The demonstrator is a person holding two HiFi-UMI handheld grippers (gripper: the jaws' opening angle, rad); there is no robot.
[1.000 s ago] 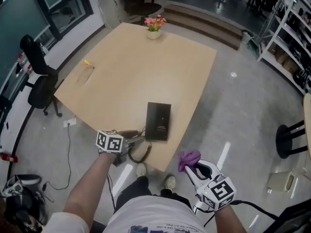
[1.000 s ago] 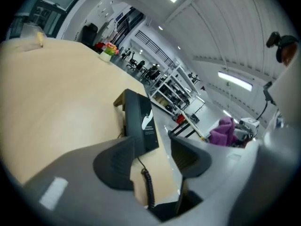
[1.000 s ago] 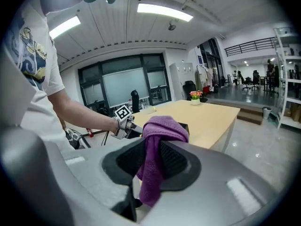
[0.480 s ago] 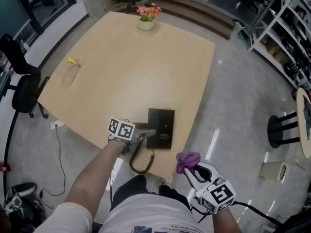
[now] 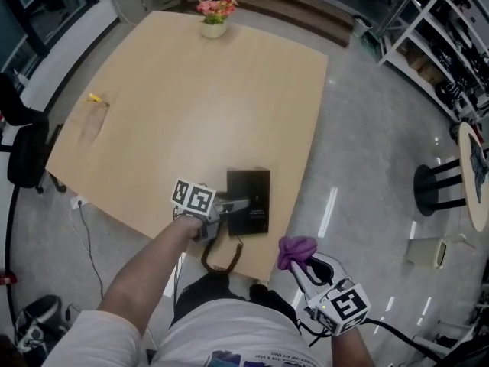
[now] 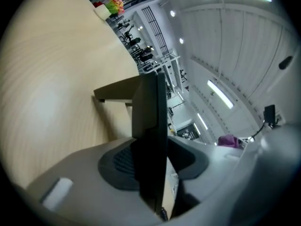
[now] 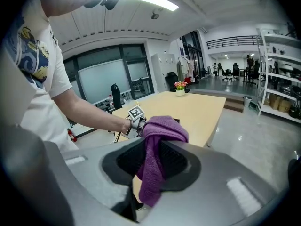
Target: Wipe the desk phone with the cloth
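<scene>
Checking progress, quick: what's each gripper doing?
Left gripper: jaws have just been closing, now gripping the phone.
Right gripper: closed on the cloth.

The cloth (image 5: 296, 248) is seen to be purple, the phone (image 5: 248, 192) black. A pale wood grain is shown on the table (image 5: 191, 105). Pink flowers (image 5: 217, 8) and a grey floor (image 5: 367, 167) are noted.
</scene>
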